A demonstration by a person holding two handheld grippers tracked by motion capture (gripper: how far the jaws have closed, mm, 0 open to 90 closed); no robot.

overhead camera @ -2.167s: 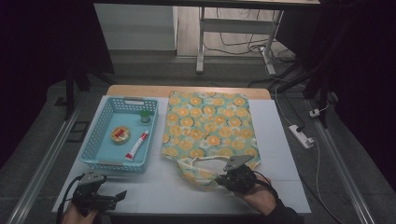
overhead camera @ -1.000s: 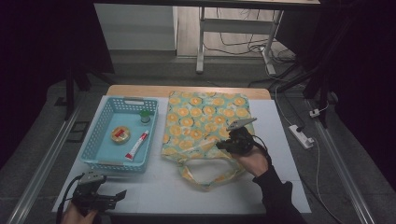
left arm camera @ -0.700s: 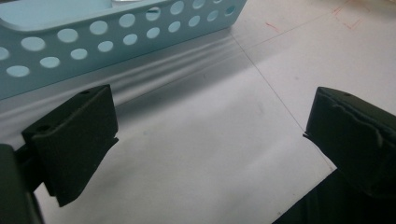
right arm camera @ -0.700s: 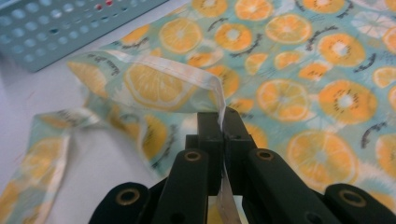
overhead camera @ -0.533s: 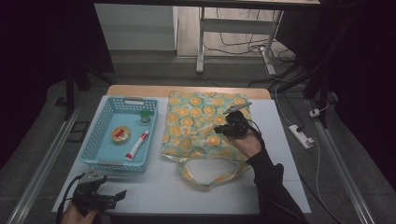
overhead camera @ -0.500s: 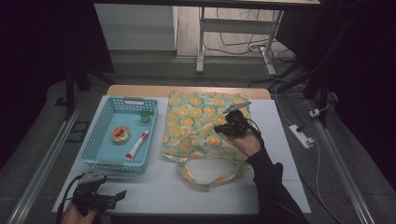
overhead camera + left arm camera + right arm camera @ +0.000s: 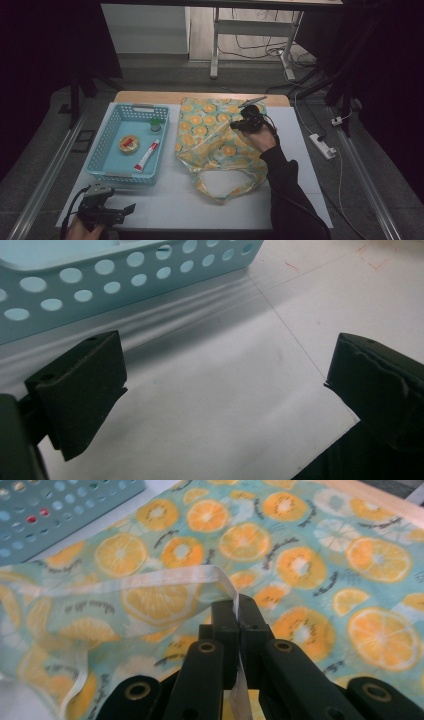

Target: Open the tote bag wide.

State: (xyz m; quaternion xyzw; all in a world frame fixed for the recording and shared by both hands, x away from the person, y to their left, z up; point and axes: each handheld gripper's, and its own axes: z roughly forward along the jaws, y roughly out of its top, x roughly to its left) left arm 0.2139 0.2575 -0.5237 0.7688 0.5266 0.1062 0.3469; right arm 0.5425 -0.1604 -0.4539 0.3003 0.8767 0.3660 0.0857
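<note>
In the high view, the right hand-held gripper [image 7: 246, 121] has been carried from the near edge of the tote bag [image 7: 210, 132] toward the far side, so the bag is being folded or opened on the table [image 7: 165, 200]. In the left gripper view, the left hand-held gripper [image 7: 220, 390] is seen with jaws wide apart, empty, beside the basket [image 7: 100, 275]. In the right gripper view, the jaws are clamped on the bag's white hem [image 7: 150, 582].

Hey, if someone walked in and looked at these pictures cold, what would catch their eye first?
Most striking is the orange-slice print bag spread mid-table, its white-edged hem pinched in the shut right gripper and lifted over the fabric. Left of it stands a light blue perforated basket holding a red-and-white tube, a small green-capped jar and a round orange-topped container. The left gripper rests open at the table's near-left corner.
</note>
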